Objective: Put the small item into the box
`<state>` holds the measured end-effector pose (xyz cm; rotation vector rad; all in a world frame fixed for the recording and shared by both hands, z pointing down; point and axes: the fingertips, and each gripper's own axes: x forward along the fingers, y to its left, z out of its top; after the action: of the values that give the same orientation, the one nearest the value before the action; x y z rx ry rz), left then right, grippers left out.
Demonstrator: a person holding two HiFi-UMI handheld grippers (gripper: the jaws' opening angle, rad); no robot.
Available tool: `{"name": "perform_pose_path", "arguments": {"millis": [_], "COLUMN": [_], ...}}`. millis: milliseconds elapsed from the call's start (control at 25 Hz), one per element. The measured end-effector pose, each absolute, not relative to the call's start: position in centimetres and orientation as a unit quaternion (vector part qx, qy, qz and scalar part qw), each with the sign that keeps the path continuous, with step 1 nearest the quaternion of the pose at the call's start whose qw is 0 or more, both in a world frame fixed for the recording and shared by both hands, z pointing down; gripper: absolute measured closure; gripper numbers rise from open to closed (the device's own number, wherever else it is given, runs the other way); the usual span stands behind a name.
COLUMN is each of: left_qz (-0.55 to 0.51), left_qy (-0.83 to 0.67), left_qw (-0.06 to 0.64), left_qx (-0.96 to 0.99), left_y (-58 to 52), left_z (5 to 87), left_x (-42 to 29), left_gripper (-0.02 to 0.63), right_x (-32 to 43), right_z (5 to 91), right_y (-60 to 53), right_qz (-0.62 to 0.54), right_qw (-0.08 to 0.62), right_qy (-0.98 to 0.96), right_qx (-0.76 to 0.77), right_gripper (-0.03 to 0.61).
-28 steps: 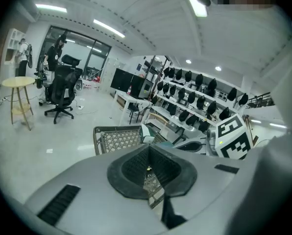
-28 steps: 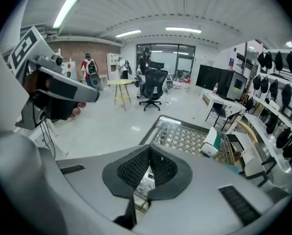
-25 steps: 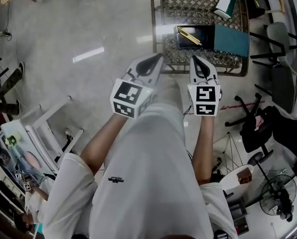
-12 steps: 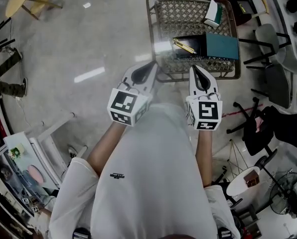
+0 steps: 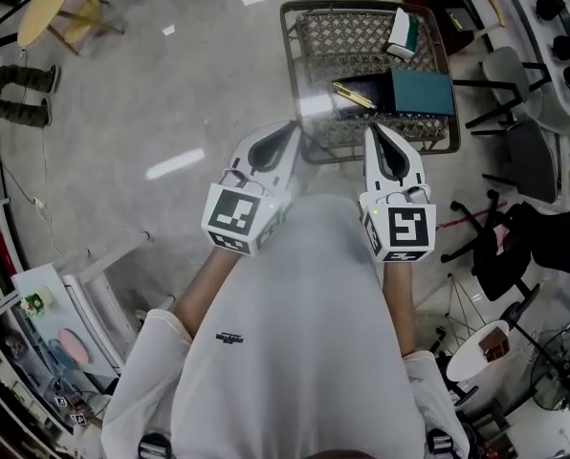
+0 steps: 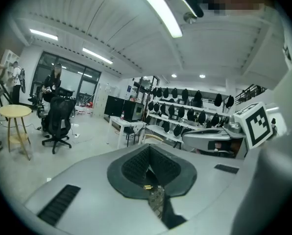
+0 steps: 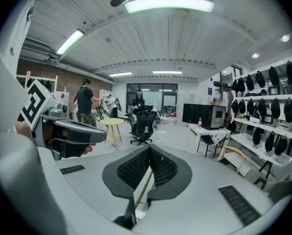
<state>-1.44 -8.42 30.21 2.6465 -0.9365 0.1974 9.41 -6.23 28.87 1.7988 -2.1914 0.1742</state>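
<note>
The left gripper (image 5: pixel 287 132) and the right gripper (image 5: pixel 375 134) hover side by side at the near edge of the wicker table (image 5: pixel 346 34) — each with jaws pressed together on nothing — while the yellow small item (image 5: pixel 354 95) lies in the open black box (image 5: pixel 373 114) there.

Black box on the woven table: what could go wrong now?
1. The left gripper and right gripper are both shut and empty; reaching in shut might shove things instead of grabbing.
2. The white-and-green packet sits near the far rim of the woven lattice table, so a bump could knock it off.
</note>
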Motion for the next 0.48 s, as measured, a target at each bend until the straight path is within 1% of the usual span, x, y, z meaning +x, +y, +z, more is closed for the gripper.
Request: {"name": "perform_pose_path", "arguments": {"millis": [160,480], "left_qz": [0.064,0.054], "left_qy": [-0.327,-0.329], "left_qw": [0.154,0.159], "left_qx": [0.930,0.929], "left_y": [-8.0,-7.5], "left_z": [29.3,28.8], "left_x": [-1.9,-1.9], "left_gripper": [0.612,0.612], "right_x": [9.4,9.7], "right_z": [27.6,27.2], "right_y": [-5.6,-4.8], "right_qz": [0.054,0.046], "right_qw": [0.130,0.113], "right_qy": [-0.759,-0.751], "right_qx": [0.636,0.649], "right_gripper": [0.578,0.578]}}
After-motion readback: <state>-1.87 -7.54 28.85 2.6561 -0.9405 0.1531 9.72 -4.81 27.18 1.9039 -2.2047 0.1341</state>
